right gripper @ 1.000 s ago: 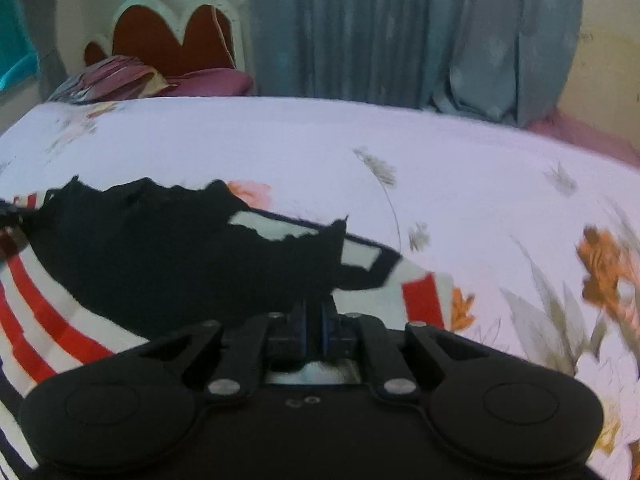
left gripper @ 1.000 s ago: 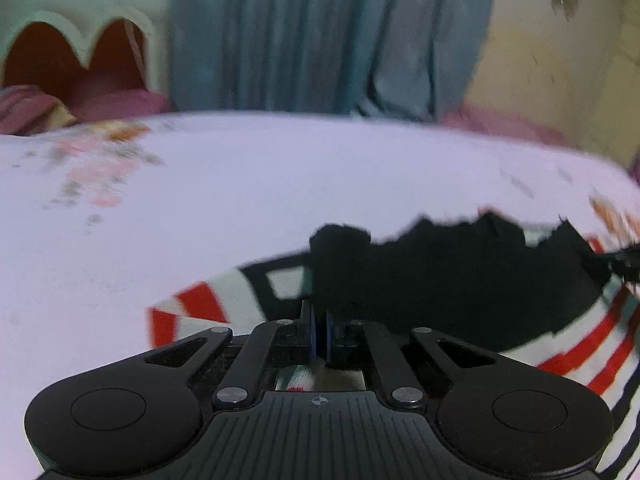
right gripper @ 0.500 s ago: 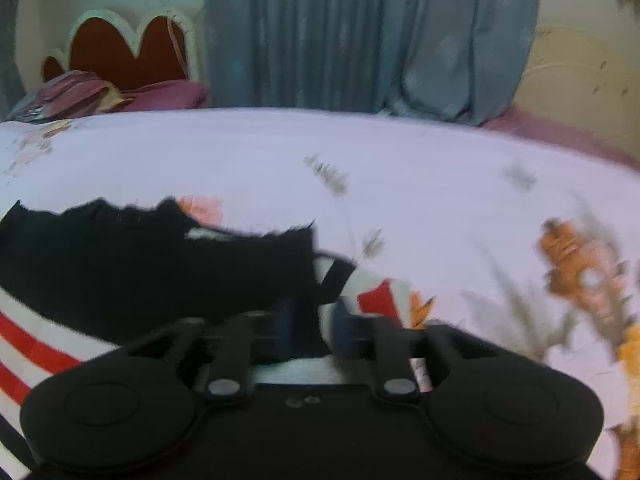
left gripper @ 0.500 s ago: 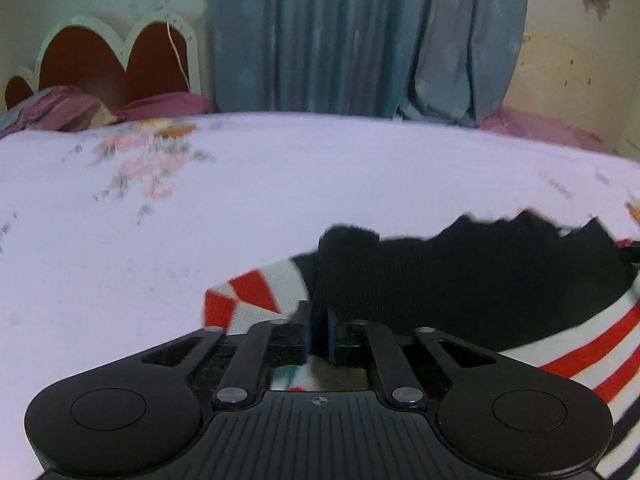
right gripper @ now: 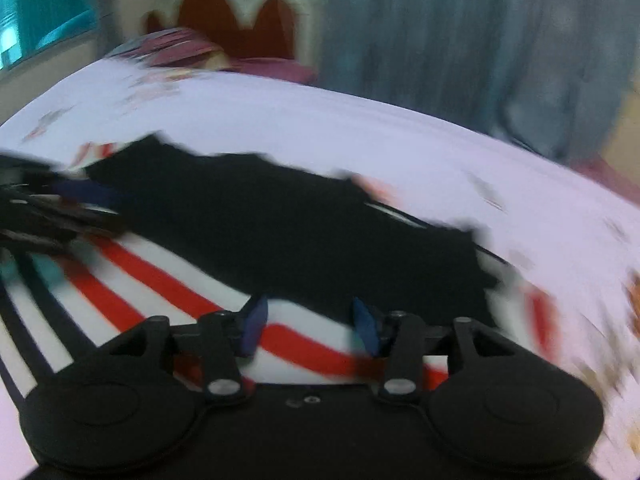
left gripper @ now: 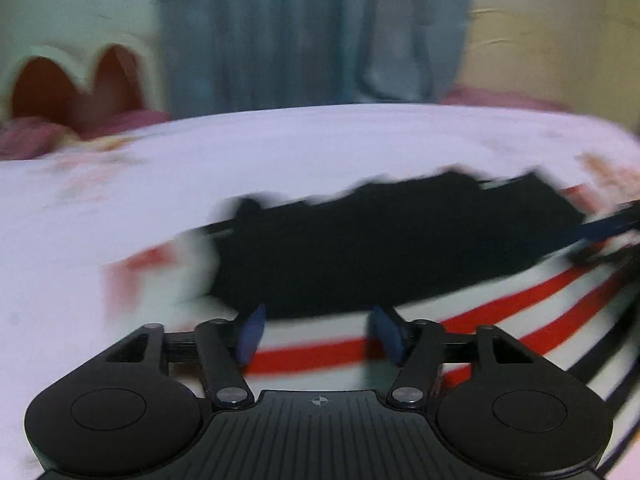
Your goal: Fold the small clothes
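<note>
Nearest: left gripper [left gripper: 318, 330], blue pads parted and the jaws opening, nothing pinched. Striped cloth shows through the gap, lying flat below and beyond the pads, not between them.

Right gripper [right gripper: 308, 328] much the same: pads apart at a middling width, the jaws easing inward, nothing caught. A red stripe runs under the gap.

Just past both sets of pads: the garment [left gripper: 400, 248], a small top, white with red and dark stripes, a black panel folded across it. It lies flat on the bed [left gripper: 280, 152]. The near striped part sits directly ahead of each gripper; the black flap is one step farther.

The garment's long axis runs side to side across both views, crosswise to the way the grippers point. From the left wrist view it stretches off to the right; from the right wrist view it stretches off to the left. So the two hands flank it, each at one end of the near edge. In each wrist view the other gripper's tips show at the frame edge, by the far end of the black panel. Neither hand looks clearly nearer; each commands its own end.

Judgement: a fold has been laid and let go; the next fold likely needs both hands to grip the near edge again.

Farther off: blurred headboard [right gripper: 240, 16], a pinkish pillow, blue-grey curtain [left gripper: 312, 28].
</note>
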A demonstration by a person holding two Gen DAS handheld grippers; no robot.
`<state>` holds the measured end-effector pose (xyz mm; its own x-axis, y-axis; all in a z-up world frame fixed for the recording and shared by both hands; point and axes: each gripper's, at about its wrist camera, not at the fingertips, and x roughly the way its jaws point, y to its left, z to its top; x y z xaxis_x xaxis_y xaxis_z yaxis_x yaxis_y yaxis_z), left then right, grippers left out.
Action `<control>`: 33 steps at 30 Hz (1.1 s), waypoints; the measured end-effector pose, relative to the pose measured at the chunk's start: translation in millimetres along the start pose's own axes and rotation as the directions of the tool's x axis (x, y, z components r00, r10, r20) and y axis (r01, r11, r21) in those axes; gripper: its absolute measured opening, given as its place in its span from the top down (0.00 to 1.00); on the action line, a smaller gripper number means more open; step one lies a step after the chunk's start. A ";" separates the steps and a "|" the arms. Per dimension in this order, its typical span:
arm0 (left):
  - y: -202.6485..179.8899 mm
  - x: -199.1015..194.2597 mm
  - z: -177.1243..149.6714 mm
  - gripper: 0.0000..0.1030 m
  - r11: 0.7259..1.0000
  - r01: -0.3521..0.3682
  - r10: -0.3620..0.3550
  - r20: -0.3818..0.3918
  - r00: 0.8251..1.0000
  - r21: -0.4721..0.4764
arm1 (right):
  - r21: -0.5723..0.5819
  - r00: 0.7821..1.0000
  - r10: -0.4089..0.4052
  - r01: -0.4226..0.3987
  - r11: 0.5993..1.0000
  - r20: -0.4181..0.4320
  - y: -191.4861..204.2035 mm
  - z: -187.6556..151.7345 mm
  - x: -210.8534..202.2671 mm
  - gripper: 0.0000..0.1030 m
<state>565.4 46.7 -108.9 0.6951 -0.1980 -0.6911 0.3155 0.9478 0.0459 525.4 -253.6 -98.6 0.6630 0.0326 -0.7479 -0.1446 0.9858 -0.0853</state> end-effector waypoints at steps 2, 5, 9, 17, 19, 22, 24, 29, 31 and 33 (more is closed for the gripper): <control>19.7 -10.4 -13.6 0.41 1.000 0.005 -0.005 0.002 1.000 -0.008 | 0.078 0.996 -0.091 0.092 0.993 -0.012 -37.3 -21.3 -12.9 0.59; 10.3 -20.3 -8.8 0.41 0.999 -0.039 0.039 0.004 0.999 0.007 | 0.124 0.997 -0.074 0.072 0.990 0.012 -52.7 -35.2 -28.4 0.61; -27.3 -47.9 -5.0 0.40 0.999 0.042 -0.042 0.082 0.996 -0.006 | 0.125 0.989 -0.080 0.065 0.990 0.121 -15.8 -21.7 -56.7 0.62; -76.5 -49.9 -33.8 0.40 0.992 0.109 -0.111 0.024 0.994 0.057 | 0.006 0.999 -0.047 0.047 0.999 -0.012 40.7 -33.2 -35.5 0.63; -54.6 -58.5 -44.0 0.33 0.996 0.085 -0.085 0.012 0.996 0.008 | 0.058 0.998 -0.052 0.054 0.997 -0.025 22.3 -50.4 -51.7 0.63; -37.9 -72.3 -63.8 0.33 0.999 0.033 -0.033 0.002 0.999 -0.027 | 0.133 0.999 -0.028 0.032 0.991 -0.025 -1.2 -73.0 -69.6 0.64; -46.9 -82.0 -61.6 0.33 0.998 0.017 -0.016 0.021 1.000 -0.055 | 0.163 0.998 -0.059 0.055 0.985 0.018 6.2 -71.0 -82.0 0.65; -96.8 -84.0 -58.0 0.33 0.998 0.062 -0.062 0.048 0.997 -0.002 | 0.171 0.999 0.021 -0.029 0.985 0.045 58.8 -65.4 -75.5 0.65; -97.5 -82.2 -61.3 0.33 1.000 0.027 -0.028 0.039 0.999 0.014 | 0.087 1.000 -0.022 0.020 0.996 0.017 78.8 -71.5 -70.1 0.65; -76.2 -88.8 -69.1 0.33 1.000 -0.025 0.025 0.039 0.999 -0.008 | 0.031 0.998 -0.070 0.070 0.997 0.004 75.2 -81.2 -78.1 0.65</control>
<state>435.0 9.3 -100.9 0.7273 -0.1832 -0.6614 0.2927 0.9545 0.0574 403.1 -195.5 -100.1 0.6743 -0.0362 -0.7376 -0.0751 0.9903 -0.1172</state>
